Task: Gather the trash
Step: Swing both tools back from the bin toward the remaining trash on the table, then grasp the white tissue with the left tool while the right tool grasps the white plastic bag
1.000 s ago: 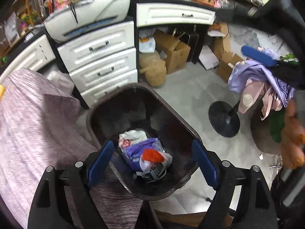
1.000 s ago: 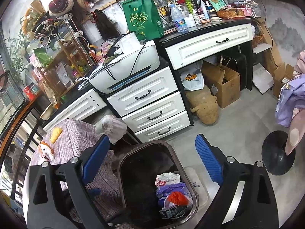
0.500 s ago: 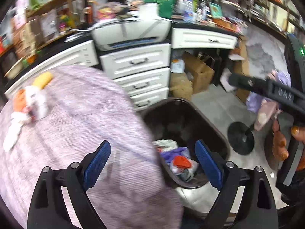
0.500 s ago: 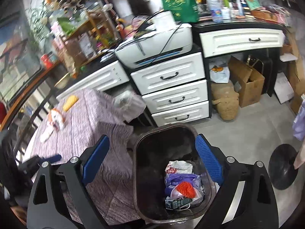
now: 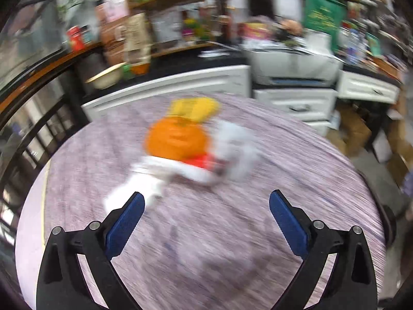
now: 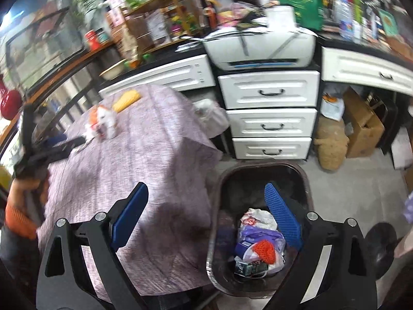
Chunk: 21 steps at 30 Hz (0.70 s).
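- Left gripper (image 5: 205, 206): your jaws stand wide apart with nothing between them. They have just been opening further. They point down at the surface (image 5: 232, 245), which wears a purple cloth.
- Trash pile (image 5: 185, 147): an orange lump, white crumpled paper and a red-and-white wrapper, too blurred to name more closely. It lies on the surface ahead of your left jaws, not yet between them; a white scrap reaches near the left pad.
- Yellow item (image 5: 193, 107): lies just behind the pile, toward the far edge.
- Right gripper (image 6: 206, 208): your jaws are apart and hold nothing. They hang over the edge of the surface and the bin (image 6: 258, 170).
- Bin: stands on the floor beside the surface, already holding bags and wrappers at the bottom.
- Step in hand, as judged: reaching for the next piece on the surface.
- Next move calls for: bringing the left jaws down around one piece, closing on soft, crushable stuff, then carrying it across to the bin.
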Available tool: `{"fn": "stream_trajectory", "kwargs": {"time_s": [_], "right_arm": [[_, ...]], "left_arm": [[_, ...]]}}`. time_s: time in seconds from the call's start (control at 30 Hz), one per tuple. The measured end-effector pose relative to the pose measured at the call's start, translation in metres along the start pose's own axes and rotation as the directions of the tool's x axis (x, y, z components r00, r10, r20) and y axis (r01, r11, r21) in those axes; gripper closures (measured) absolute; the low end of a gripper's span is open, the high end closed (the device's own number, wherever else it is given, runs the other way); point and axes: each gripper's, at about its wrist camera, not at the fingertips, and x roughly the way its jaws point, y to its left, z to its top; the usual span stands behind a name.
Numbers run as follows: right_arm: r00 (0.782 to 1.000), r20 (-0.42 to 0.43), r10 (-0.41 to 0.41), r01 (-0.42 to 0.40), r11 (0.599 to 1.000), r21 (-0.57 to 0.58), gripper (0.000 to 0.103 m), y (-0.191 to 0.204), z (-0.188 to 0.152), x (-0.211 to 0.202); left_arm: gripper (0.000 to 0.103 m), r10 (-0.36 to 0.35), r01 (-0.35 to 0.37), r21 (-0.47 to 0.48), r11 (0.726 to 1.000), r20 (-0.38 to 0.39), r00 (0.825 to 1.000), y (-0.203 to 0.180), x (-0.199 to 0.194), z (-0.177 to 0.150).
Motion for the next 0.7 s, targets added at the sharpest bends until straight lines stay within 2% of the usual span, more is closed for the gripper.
{"fn": "stream_trajectory", "kwargs": {"time_s": [0.07, 0.2, 0.33, 0.47, 0.53, 0.6, 0.7], "right_arm": [[1.000, -0.003, 0.007, -0.007, 0.999, -0.040, 0.013, 0.013, 0.004, 0.004], [0.999, -0.020, 0.034, -0.036, 0.995, -0.088, 0.013, 0.038, 0.011, 0.015], [0.998, -0.039, 0.056, -0.061, 0.989, -0.134, 0.013, 0.061, 0.013, 0.027], [0.996, -0.059, 0.073, -0.082, 0.981, -0.174, 0.013, 0.084, 0.015, 0.040], [0.995, -0.060, 0.083, -0.093, 0.976, -0.195, 0.013, 0.094, 0.020, 0.044], [0.993, -0.061, 0.099, -0.110, 0.969, -0.220, 0.013, 0.104, 0.025, 0.048], [0.991, -0.068, 0.113, -0.127, 0.961, -0.247, 0.013, 0.121, 0.037, 0.062]], "left_arm": [[0.007, 0.023, -0.024, -0.018, 1.000, -0.030, 0.999, 0.020, 0.016, 0.002], [0.008, 0.137, -0.137, 0.008, 0.991, -0.074, 0.988, 0.046, 0.042, -0.003], [0.016, 0.117, -0.120, -0.010, 0.993, -0.125, 0.985, 0.060, 0.053, -0.013], [0.023, 0.091, -0.097, -0.043, 0.994, -0.132, 0.987, 0.067, 0.057, -0.011], [0.030, 0.063, -0.072, -0.064, 0.995, -0.134, 0.989, 0.071, 0.056, -0.014], [0.052, 0.059, -0.071, -0.085, 0.994, -0.133, 0.989, 0.073, 0.058, -0.013], [0.071, 0.060, -0.075, -0.113, 0.991, -0.134, 0.989, 0.073, 0.058, -0.014]]}}
